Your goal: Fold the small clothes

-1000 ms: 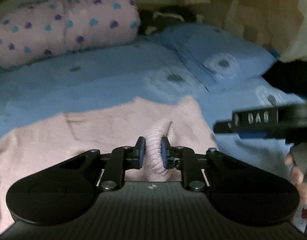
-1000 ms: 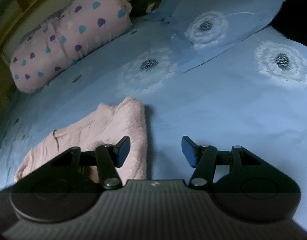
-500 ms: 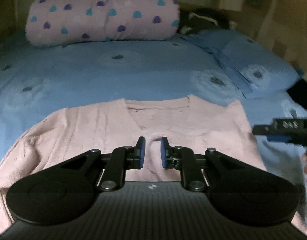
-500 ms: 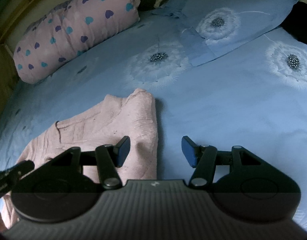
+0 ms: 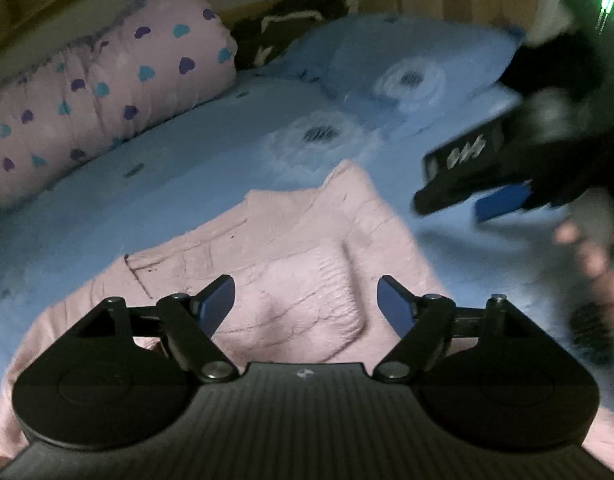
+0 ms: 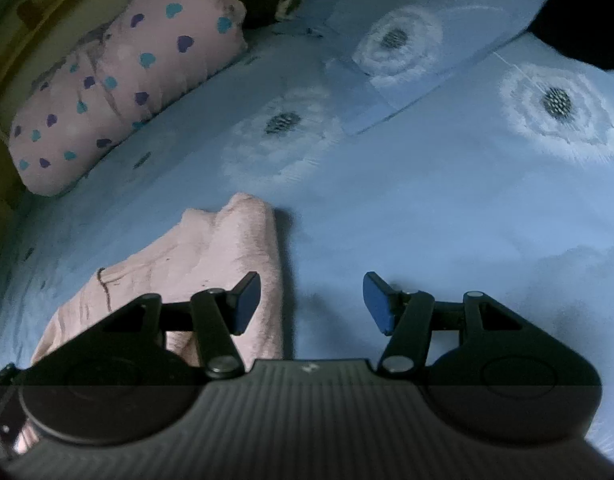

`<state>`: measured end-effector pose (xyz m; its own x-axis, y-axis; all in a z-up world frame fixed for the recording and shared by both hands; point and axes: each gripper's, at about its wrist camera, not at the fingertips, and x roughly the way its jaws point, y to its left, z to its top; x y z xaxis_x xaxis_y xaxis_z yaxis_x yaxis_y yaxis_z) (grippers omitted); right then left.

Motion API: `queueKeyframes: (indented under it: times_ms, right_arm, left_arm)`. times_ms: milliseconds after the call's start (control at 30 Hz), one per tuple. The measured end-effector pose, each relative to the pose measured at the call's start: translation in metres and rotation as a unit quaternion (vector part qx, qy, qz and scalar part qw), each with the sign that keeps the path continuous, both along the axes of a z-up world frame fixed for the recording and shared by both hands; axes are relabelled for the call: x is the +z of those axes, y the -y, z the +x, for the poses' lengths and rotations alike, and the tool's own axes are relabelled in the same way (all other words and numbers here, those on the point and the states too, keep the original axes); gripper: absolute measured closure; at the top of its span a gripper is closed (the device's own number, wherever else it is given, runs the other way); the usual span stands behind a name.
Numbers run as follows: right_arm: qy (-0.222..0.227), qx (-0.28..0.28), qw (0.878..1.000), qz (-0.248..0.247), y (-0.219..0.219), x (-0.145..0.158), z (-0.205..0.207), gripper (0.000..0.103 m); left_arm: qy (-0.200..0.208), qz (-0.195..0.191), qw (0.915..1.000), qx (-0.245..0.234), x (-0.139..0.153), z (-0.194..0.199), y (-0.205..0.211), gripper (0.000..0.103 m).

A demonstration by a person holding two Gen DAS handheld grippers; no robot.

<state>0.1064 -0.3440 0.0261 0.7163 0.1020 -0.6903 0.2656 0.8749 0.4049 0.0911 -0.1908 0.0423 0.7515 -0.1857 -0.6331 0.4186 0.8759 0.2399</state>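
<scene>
The pink garment (image 5: 291, 280) lies partly folded on the blue sheet (image 6: 427, 220), well short of the heart-print pillow (image 5: 107, 92) and on the near side of it, one side panel doubled over its middle. Both the left gripper (image 5: 305, 306) and the right gripper (image 6: 312, 306) stand spread wide with nothing between their pads. The loose flap could likely spring back or bunch if a finger drags across it, since nothing pins it down.

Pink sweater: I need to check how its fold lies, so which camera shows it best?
The left wrist view. The pink sweater fills the centre there, folded flap and creases visible beyond the open left gripper. The right wrist view shows it only at the lower left, partly hidden behind the open right gripper.
</scene>
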Motion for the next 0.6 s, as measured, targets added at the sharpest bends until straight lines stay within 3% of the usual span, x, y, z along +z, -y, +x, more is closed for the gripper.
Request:
queueKeyframes:
  times_ms: [167, 233, 367, 600]
  right_arm:
    - [0.001, -0.012, 1.000, 0.016, 0.009, 0.000, -0.002, 0.044]
    - [0.005, -0.012, 1.000, 0.018, 0.012, 0.001, -0.003, 0.044]
    - [0.005, -0.007, 1.000, 0.016, 0.010, 0.001, -0.003, 0.044]
    - [0.003, 0.001, 1.000, 0.003, 0.004, 0.002, 0.000, 0.044]
  left_arm:
    - [-0.015, 0.006, 0.9999, 0.005, -0.022, 0.014, 0.007, 0.022]
    - [-0.015, -0.007, 0.9998, 0.006, -0.027, 0.018, 0.004, 0.034]
    - [-0.031, -0.047, 0.9981, 0.022, -0.023, 0.022, -0.007, 0.076]
    - [0.004, -0.088, 0.9948, 0.052, 0.011, 0.010, -0.051, 0.082]
